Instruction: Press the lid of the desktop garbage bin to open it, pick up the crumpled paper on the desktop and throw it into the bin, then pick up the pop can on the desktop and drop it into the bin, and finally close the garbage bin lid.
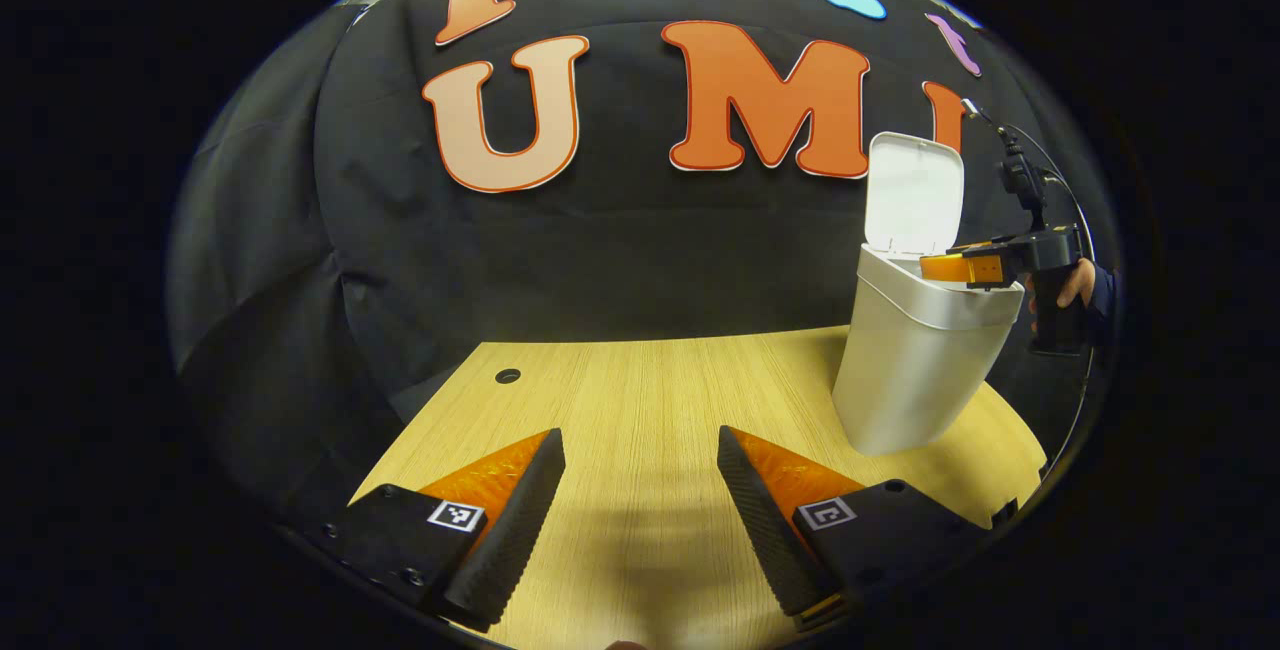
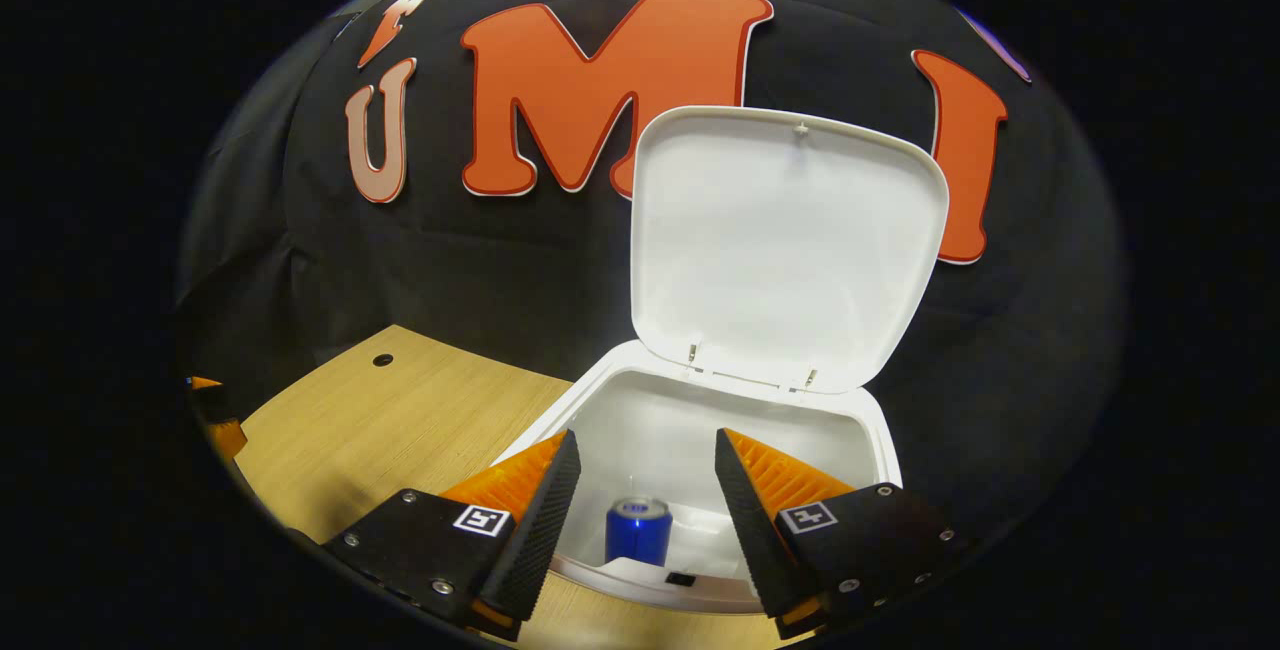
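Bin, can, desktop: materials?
Bin: likely plastic, smooth matte white-grey shell and lid with moulded rounded edges. Can: probably aluminium, glossy blue wall, silver rim. Desktop: wood-grain surface, possibly laminate; can't tell.

A staged recording booth, not a lived-in room. Black cloth [image 1: 620, 260] walls off the far side behind a bare wood-grain worktop [image 1: 640, 400] with a cable hole [image 1: 508, 376].
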Tool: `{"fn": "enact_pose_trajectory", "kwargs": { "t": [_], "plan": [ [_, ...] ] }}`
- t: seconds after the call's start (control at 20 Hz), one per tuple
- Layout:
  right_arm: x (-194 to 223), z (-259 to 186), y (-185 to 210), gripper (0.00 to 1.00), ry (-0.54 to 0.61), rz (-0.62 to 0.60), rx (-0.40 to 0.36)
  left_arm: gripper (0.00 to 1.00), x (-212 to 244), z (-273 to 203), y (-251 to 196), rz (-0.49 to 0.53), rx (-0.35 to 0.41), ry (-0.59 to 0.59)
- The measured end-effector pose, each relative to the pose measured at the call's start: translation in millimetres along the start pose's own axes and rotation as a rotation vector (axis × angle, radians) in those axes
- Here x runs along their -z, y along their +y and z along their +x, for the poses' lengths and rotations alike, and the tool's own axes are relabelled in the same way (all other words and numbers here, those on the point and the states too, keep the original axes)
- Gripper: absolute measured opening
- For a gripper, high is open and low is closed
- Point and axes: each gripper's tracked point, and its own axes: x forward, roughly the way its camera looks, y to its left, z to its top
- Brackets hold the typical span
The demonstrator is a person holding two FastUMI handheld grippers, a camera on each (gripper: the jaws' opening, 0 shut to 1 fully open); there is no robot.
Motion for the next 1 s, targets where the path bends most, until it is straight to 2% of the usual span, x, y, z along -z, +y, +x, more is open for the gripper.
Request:
{"fn": "enact_pose_trajectory", "kwargs": {
  "t": [0.3, 0.65, 1.0],
  "plan": [
    [-53, -14, -20, 0.82, -0.098, -0.018, 0.031, 0.98, 2, -1, -5, 0.029, 0.001, -0.001],
    [-117, -20, -37, 0.82, -0.202, -0.058, 0.080, 0.98, 4, -3, -5, 0.007, -0.002, -0.002],
    [-180, -20, -51, 0.81, -0.287, -0.070, 0.086, 0.98, 39, -12, 9, -0.009, -0.047, 0.051]
  ]
}}
